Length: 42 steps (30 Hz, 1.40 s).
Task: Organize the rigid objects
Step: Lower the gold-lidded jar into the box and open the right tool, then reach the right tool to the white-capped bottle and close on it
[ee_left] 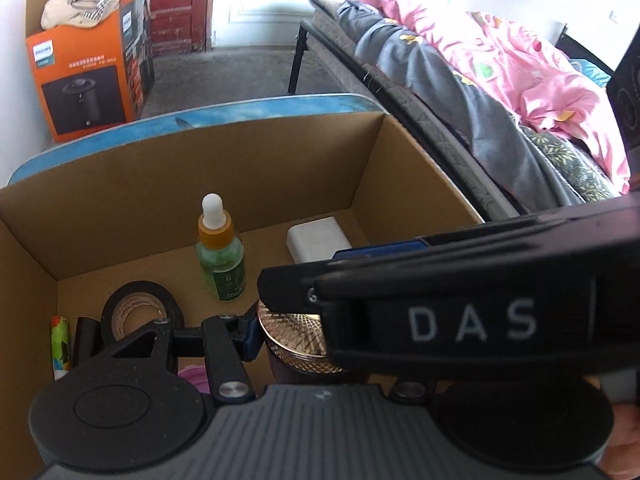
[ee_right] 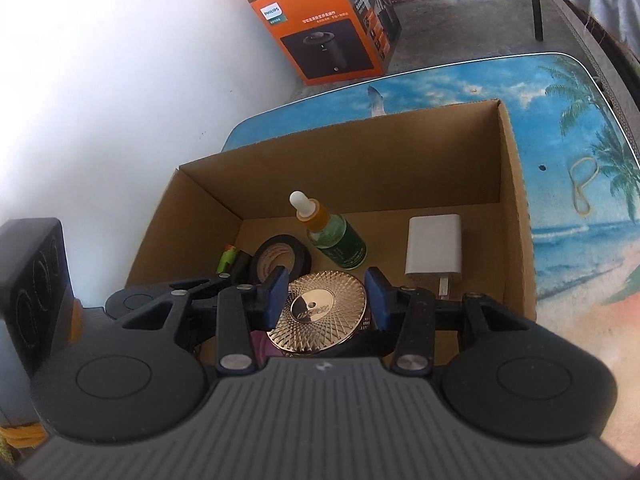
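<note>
A dark jar with a gold patterned lid [ee_right: 316,308] [ee_left: 292,336] hangs low inside the open cardboard box [ee_right: 360,160] [ee_left: 200,160]. My right gripper [ee_right: 326,300] has a blue pad on each side of the lid and is shut on the jar. In the left wrist view, my left gripper [ee_left: 304,336] presses its left pad [ee_left: 250,332] against the jar's rim. Its other finger is hidden behind the right gripper [ee_left: 320,276], which crosses in from the right.
On the box floor are a green dropper bottle [ee_right: 332,236], a black tape roll [ee_right: 280,256], a white charger [ee_right: 434,248], a small green stick [ee_right: 226,260] and something pink [ee_left: 192,376]. The box stands on a beach-print table [ee_right: 580,160]. An orange carton [ee_right: 332,32] and a bed [ee_left: 480,80] lie beyond.
</note>
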Each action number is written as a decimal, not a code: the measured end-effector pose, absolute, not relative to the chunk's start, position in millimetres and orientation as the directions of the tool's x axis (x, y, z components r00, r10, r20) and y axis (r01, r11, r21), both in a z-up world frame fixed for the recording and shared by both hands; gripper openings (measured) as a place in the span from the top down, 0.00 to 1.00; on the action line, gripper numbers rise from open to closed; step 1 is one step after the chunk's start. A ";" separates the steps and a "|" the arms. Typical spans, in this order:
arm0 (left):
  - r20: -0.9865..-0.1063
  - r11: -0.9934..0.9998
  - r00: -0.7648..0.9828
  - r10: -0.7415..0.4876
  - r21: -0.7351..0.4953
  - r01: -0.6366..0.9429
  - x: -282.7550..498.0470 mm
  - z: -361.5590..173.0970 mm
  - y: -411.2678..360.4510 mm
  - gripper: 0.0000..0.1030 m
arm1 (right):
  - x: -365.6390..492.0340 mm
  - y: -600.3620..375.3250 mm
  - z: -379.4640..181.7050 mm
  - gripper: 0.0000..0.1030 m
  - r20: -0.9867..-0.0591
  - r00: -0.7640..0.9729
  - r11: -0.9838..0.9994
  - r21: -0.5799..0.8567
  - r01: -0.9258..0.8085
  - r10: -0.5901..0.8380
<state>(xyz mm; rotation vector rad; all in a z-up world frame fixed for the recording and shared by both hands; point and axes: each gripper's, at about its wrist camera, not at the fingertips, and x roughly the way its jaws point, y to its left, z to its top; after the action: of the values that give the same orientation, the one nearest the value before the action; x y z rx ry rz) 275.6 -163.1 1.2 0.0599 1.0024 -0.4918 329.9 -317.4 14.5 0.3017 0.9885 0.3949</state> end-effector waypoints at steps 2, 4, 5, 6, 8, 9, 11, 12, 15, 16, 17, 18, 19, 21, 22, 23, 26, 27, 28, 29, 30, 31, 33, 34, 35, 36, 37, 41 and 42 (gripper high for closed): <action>-0.822 0.888 0.427 -0.378 -0.191 0.418 278.5 3.5 -161.7 0.45 | 335.5 -315.3 13.9 0.59 -0.747 0.489 0.892 0.405 -0.200 0.449; -0.825 0.890 0.428 -0.369 -0.181 0.419 282.0 3.8 -160.7 0.44 | 340.9 -313.8 13.5 0.59 -0.749 0.488 0.893 0.401 -0.205 0.448; -0.830 0.894 0.431 -0.353 -0.164 0.417 282.9 2.1 -161.5 0.44 | 342.1 -313.3 12.7 0.59 -0.750 0.487 0.893 0.399 -0.207 0.447; -0.837 0.899 0.429 -0.341 -0.155 0.410 283.8 0.1 -162.1 0.44 | 341.8 -313.4 12.2 0.59 -0.752 0.487 0.895 0.395 -0.207 0.444; -0.843 0.902 0.411 -0.347 -0.180 0.392 287.7 -0.2 -160.7 0.42 | 341.0 -314.4 8.8 0.59 -0.750 0.485 0.892 0.401 -0.208 0.450; -0.839 0.899 0.406 -0.363 -0.201 0.388 288.5 0.4 -158.1 0.43 | 340.8 -314.2 6.7 0.59 -0.746 0.485 0.888 0.408 -0.210 0.457; -0.828 0.902 0.425 -0.365 -0.202 0.383 288.4 1.6 -154.6 0.44 | 338.7 -314.3 5.1 0.59 -0.735 0.491 0.882 0.418 -0.216 0.468; -0.828 0.904 0.430 -0.361 -0.197 0.380 288.2 1.8 -154.2 0.44 | 336.9 -315.0 5.6 0.60 -0.728 0.498 0.881 0.421 -0.217 0.471; -0.819 0.903 0.433 -0.377 -0.222 0.368 288.4 1.0 -149.8 0.44 | 329.7 -318.8 11.9 0.60 -0.703 0.526 0.875 0.432 -0.218 0.479; -0.811 0.904 0.441 -0.385 -0.233 0.359 284.4 2.6 -147.0 0.44 | 325.9 -321.2 16.4 0.60 -0.691 0.540 0.873 0.437 -0.217 0.481; -0.801 0.902 0.450 -0.394 -0.245 0.355 281.3 5.0 -144.7 0.44 | 321.7 -323.7 20.6 0.60 -0.678 0.552 0.869 0.444 -0.218 0.485; -0.791 0.899 0.457 -0.406 -0.256 0.356 277.6 8.3 -142.3 0.44 | 315.9 -327.6 26.9 0.60 -0.661 0.569 0.865 0.453 -0.217 0.489; -0.779 0.895 0.467 -0.418 -0.266 0.358 272.4 12.8 -139.8 0.43 | 308.5 -332.1 34.0 0.60 -0.643 0.587 0.860 0.461 -0.216 0.492; -0.751 0.887 0.495 -0.437 -0.270 0.374 260.6 22.7 -136.8 0.40 | 292.2 -339.4 48.2 0.60 -0.602 0.623 0.850 0.477 -0.222 0.500; -0.733 0.882 0.512 -0.448 -0.272 0.384 251.7 29.2 -134.7 0.36 | 281.9 -343.5 56.5 0.59 -0.577 0.641 0.843 0.487 -0.228 0.506; -0.714 0.875 0.524 -0.464 -0.278 0.396 242.3 36.4 -131.6 0.35 | 270.1 -349.0 66.3 0.59 -0.546 0.660 0.832 0.503 -0.235 0.516; -0.657 0.851 0.556 -0.510 -0.290 0.438 208.2 56.2 -122.6 0.25 | 232.6 -362.9 89.3 0.59 -0.455 0.704 0.794 0.550 -0.260 0.546; -0.637 0.844 0.568 -0.521 -0.286 0.453 194.2 62.8 -118.7 0.21 | 220.0 -366.5 95.6 0.59 -0.428 0.717 0.784 0.561 -0.267 0.551; -0.619 0.840 0.581 -0.528 -0.279 0.466 180.0 69.0 -114.8 0.17 | 205.8 -370.3 102.8 0.59 -0.397 0.730 0.772 0.571 -0.278 0.557; -0.608 0.837 0.590 -0.532 -0.270 0.476 168.6 74.2 -114.1 0.15 | 192.5 -372.8 108.1 0.59 -0.367 0.741 0.762 0.579 -0.290 0.562; -0.594 0.833 0.599 -0.537 -0.260 0.488 153.6 79.2 -110.5 0.12 | 180.4 -374.6 111.7 0.57 -0.344 0.750 0.754 0.584 -0.300 0.565; -0.579 0.827 0.607 -0.544 -0.249 0.503 139.5 83.3 -106.9 0.10 | 167.2 -375.7 114.4 0.56 -0.322 0.757 0.747 0.587 -0.311 0.568; -0.553 0.814 0.615 -0.561 -0.234 0.532 113.6 86.8 -100.8 0.06 | 144.7 -375.3 114.5 0.54 -0.294 0.765 0.738 0.591 -0.326 0.573; -0.542 0.807 0.617 -0.571 -0.233 0.543 102.2 87.8 -95.3 0.04 | 133.3 -374.6 112.4 0.53 -0.289 0.764 0.735 0.592 -0.331 0.577; -0.530 0.800 0.617 -0.582 -0.237 0.551 91.4 87.4 -88.5 0.02 | 126.9 -372.5 109.2 0.53 -0.291 0.761 0.733 0.594 -0.331 0.580; -0.521 0.794 0.615 -0.592 -0.247 0.555 81.2 86.8 -82.3 0.01 | 120.8 -369.0 104.1 0.52 -0.300 0.756 0.734 0.595 -0.328 0.581; -0.515 0.791 0.614 -0.598 -0.259 0.554 72.6 85.7 -74.5 0.00 | 114.6 -361.4 97.7 0.52 -0.317 0.747 0.737 0.593 -0.324 0.584; -0.491 0.828 0.672 -0.555 -0.247 0.503 47.5 82.2 -44.6 0.00 | 106.2 -332.6 74.1 0.52 -0.395 0.703 0.755 0.577 -0.312 0.591; -0.482 0.841 0.693 -0.536 -0.235 0.487 42.9 81.4 -38.7 0.00 | 106.9 -326.9 69.0 0.52 -0.407 0.690 0.753 0.579 -0.311 0.598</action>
<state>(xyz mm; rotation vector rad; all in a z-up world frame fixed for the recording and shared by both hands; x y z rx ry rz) 42.9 -38.7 81.4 -0.0913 0.5664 -0.5717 106.9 -326.9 69.0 0.4990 0.6213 0.5325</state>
